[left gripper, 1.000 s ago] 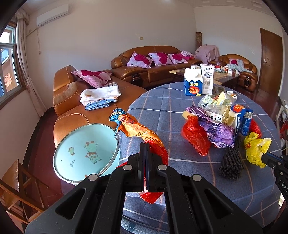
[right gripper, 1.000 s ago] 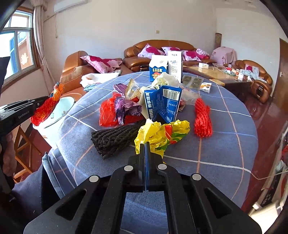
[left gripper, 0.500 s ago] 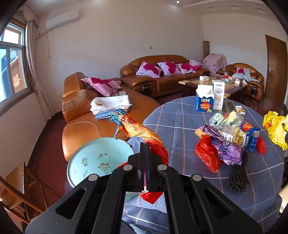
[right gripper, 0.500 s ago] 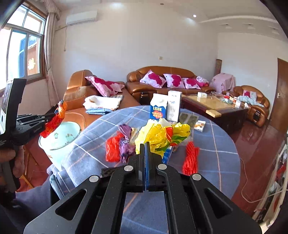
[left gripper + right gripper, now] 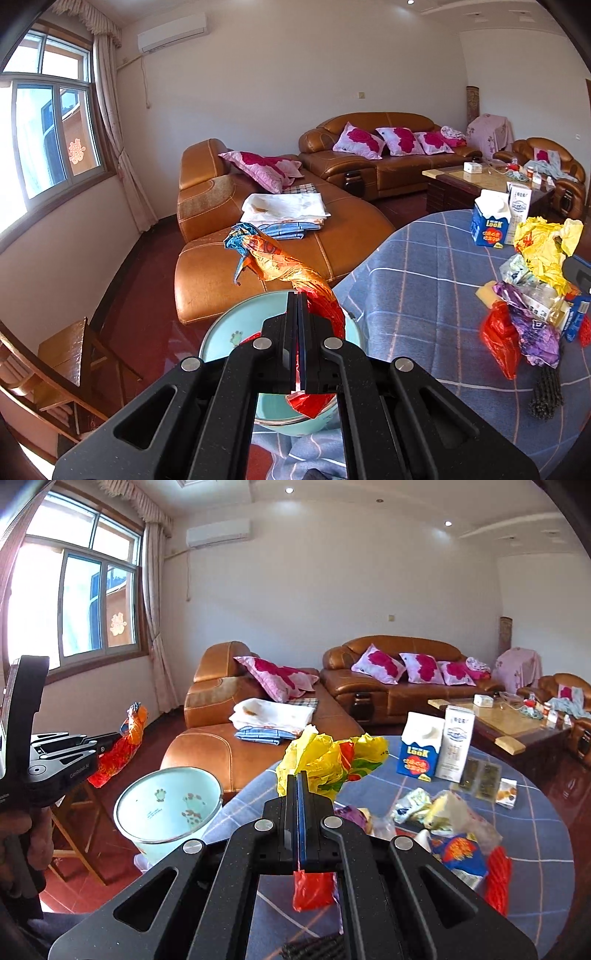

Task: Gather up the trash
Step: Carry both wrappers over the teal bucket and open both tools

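Item: two wrappers in transit to the bin.

Left gripper (image 5: 297,295): jaws clenched on the orange wrapper (image 5: 280,258), which juts forward and up past the jaw tips, its red tail hanging beneath them. It hangs above the bin (image 5: 236,332), the pale green pail on the floor beside the worktop (image 5: 424,295).

Right gripper (image 5: 297,775): jaws clenched on the yellow wrapper (image 5: 325,757), held in the air over the near-left edge of the worktop, to the right of the bin (image 5: 166,805) and not yet above it.

Change over the last second: the yellow wrapper was lying on the cloth among the other litter; it is now clear of the worktop and carried toward the bin side. Both views have tilted up and show more wall and ceiling, so both hands appear to have risen. In the left view the bin has slid from left of the jaws to right under them.

Meaning for the task: both pieces are picked up and neither is dropped; the orange one looks ready for release, the yellow one needs more travel leftward.

Remaining on the worktop: red bag (image 5: 500,343), purple wrapper (image 5: 535,332), black bundle (image 5: 546,391), milk cartons (image 5: 436,749), red rope (image 5: 498,878), blue packet (image 5: 458,853). Whether the bin already holds anything is hard to tell; its visible inside looks bare.
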`<state>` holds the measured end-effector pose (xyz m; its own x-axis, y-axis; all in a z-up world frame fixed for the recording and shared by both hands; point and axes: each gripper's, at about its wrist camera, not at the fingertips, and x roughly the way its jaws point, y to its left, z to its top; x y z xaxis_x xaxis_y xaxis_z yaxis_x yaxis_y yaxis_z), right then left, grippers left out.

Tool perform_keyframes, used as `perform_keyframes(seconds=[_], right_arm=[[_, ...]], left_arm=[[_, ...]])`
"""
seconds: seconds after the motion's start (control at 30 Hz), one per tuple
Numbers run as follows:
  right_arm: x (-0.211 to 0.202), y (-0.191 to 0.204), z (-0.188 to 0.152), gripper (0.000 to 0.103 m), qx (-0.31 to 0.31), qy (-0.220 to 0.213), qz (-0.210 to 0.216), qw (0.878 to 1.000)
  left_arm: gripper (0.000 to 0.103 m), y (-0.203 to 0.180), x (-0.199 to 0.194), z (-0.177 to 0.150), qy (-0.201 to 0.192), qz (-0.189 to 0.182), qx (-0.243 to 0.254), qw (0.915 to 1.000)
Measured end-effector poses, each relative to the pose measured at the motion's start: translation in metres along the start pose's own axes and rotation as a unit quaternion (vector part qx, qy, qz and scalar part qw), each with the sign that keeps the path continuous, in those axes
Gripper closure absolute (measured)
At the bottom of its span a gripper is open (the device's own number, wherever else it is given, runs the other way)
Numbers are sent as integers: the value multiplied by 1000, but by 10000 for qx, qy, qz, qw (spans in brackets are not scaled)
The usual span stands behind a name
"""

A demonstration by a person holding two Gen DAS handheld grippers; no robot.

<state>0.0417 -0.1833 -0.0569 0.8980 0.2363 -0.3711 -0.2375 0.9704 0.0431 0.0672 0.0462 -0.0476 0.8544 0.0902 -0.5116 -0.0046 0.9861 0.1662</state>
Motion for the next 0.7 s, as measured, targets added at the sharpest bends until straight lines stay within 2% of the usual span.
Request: perform_keyframes(seconds=[0.37, 0.7], right_arm=[[72, 35, 20, 102, -194, 116, 588, 9980], [119, 72, 25, 102, -406, 268, 1117, 9926]], left_arm=[[103, 32, 28, 10, 177, 444, -151, 9987], [103, 49, 42, 11, 325, 718, -206, 9967]])
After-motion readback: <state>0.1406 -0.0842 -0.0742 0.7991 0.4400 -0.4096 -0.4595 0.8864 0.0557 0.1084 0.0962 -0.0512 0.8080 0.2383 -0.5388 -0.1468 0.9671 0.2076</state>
